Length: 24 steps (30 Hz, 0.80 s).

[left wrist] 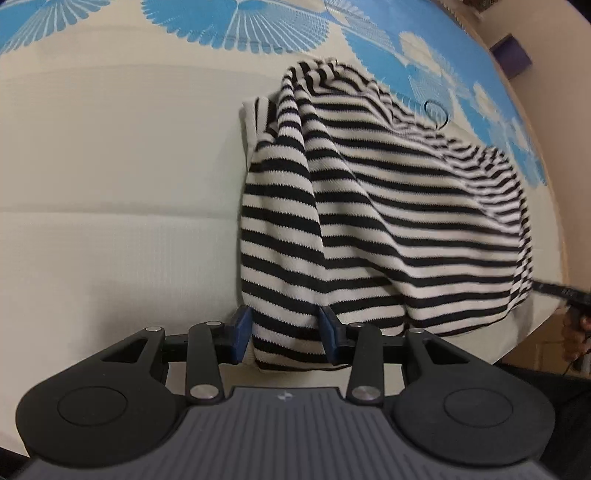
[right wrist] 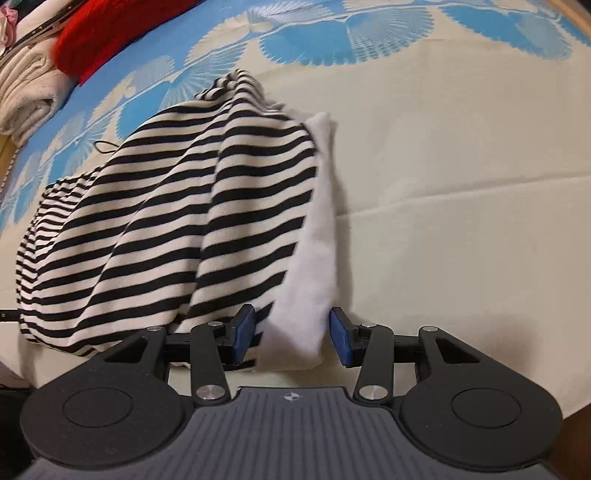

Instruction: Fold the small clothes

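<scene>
Both grippers are parted right now, left gripper (left wrist: 285, 334) and right gripper (right wrist: 291, 336), each with a bit of cloth sitting loose between its blue pads instead of being pinched. Ahead of them is the sheet (left wrist: 110, 184), cream with blue fan prints, covering everything. On it lies the striped top (left wrist: 369, 206), black and white, rumpled, stretching away from the left gripper and off to its right; its hem hangs between the left pads. Between the right pads it's the white edge (right wrist: 314, 258) of the top. Far left of the right gripper: red cloth (right wrist: 110, 33), beige pile (right wrist: 26, 92).
</scene>
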### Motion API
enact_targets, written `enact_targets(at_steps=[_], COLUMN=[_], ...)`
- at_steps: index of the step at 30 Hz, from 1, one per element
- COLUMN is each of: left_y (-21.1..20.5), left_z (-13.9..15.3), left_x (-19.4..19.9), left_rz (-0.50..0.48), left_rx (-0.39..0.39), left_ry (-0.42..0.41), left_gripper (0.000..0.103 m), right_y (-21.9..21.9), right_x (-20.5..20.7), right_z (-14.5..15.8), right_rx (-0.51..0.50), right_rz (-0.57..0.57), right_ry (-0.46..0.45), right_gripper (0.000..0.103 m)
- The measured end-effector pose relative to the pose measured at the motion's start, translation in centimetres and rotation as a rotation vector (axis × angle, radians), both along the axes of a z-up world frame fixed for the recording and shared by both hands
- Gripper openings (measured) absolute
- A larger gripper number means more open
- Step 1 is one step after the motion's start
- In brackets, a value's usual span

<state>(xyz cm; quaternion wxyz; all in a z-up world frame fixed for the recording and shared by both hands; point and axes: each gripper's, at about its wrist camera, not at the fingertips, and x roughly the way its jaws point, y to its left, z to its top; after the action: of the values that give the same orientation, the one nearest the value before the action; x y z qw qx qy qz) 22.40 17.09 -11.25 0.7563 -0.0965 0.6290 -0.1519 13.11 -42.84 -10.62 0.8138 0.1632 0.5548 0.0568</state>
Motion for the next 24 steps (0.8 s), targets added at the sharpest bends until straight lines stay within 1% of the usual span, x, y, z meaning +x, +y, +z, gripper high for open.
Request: enact_targets(at_steps=[1,2,3,4,5,6,7,8,9,10,11,12,13,14,16,17,18,19,20,21,22,23,24], left_y=[-0.5,-0.9,-1.1,-1.2,-0.9,-0.6,0.1,0.9,2.0,2.7,3.2,3.6,3.9,3.8,2.2,1.5,0.8,0.7,0.8,1.1,1.3,1.3,1.2], left_z=[-0.2,-0.5,-0.6,-0.5,0.0,1.0,2.5,3.8,5.2,6.2,6.5,6.3,5.6,4.7,3.0,2.5,1.9,1.6,1.6,1.9,2.6,3.5,4.4], left_x=[-0.1,-0.2,-0.2,-0.2,-0.3,-0.4,-0.4,-0.5,-0.7,-1.0,-1.2,-1.2,-1.2,-1.1,-1.2,-1.4,-1.6,-1.5,-1.3,-1.1,-0.8,-0.7,-0.7], left_rz=[-0.015,-0.026,-0.031,-0.031,-0.027,-0.016,0.022,0.066,0.112,0.132,0.128,0.13,0.131,0.122,0.032,-0.019,-0.05,-0.049,-0.028,-0.007,0.013,0.022,0.028], left_rx=[0.017,0.029,0.041,0.044,0.032,0.024,0.009,-0.027,-0.061,-0.046,-0.022,-0.02,-0.022,0.005,0.064,0.103,0.144,0.16,0.16,0.158,0.155,0.148,0.129], left_ry=[0.002,0.01,0.009,-0.002,-0.019,-0.058,-0.123,-0.17,-0.215,-0.259,-0.275,-0.256,-0.21,-0.164,-0.083,-0.065,-0.052,-0.035,-0.027,-0.035,-0.063,-0.106,-0.152], left_gripper=[0.043,0.042,0.034,0.009,0.007,0.006,0.006,0.005,0.005,0.005,0.005,0.005,0.005,0.004,0.004,0.005,0.005,0.005,0.011,0.012,0.014,0.016,0.018], right_y=[0.1,0.3,0.4,0.5,0.3,-0.5,-1.8,-3.3,-4.3,-4.8,-5.1,-5.5,-5.9,-6.0,-4.9,-4.4,-4.2,-4.1,-4.1,-4.1,-3.9,-3.8,-3.4], right_x=[0.2,0.3,0.3,0.3,0.2,-0.2,-0.8,-1.5,-2.2,-2.7,-3.0,-3.0,-2.9,-2.8,-2.5,-2.3,-2.0,-1.8,-1.6,-1.3,-1.3,-1.2,-1.2], right_z=[0.1,0.2,0.4,1.0,1.9,3.5,5.0,6.5,7.3,7.7,7.5,6.6,5.5,4.5,3.1,2.4,2.0,1.8,2.0,2.4,2.9,3.7,4.7], right_rx=[0.0,-0.006,-0.015,-0.021,-0.02,0.013,0.075,0.156,0.181,0.15,0.071,0.03,0.032,0.022,-0.051,-0.086,-0.102,-0.103,-0.104,-0.121,-0.167,-0.22,-0.263], right_rz=[-0.005,-0.004,0.002,0.011,0.012,-0.019,-0.07,-0.124,-0.144,-0.141,-0.134,-0.131,-0.132,-0.129,-0.077,-0.061,-0.063,-0.076,-0.091,-0.104,-0.12,-0.135,-0.147], right_ry=[-0.005,-0.006,-0.012,-0.03,-0.068,-0.135,-0.206,-0.275,-0.31,-0.322,-0.302,-0.24,-0.173,-0.12,-0.054,-0.022,-0.002,0.005,-0.001,-0.011,-0.028,-0.059,-0.109], right_gripper=[0.037,0.017,0.013,0.011,0.01,0.01,0.009,0.008,0.007,0.003,0.002,0.002,0.002,0.002,0.002,0.002,0.002,0.003,0.005,0.005,0.006,0.009,0.015])
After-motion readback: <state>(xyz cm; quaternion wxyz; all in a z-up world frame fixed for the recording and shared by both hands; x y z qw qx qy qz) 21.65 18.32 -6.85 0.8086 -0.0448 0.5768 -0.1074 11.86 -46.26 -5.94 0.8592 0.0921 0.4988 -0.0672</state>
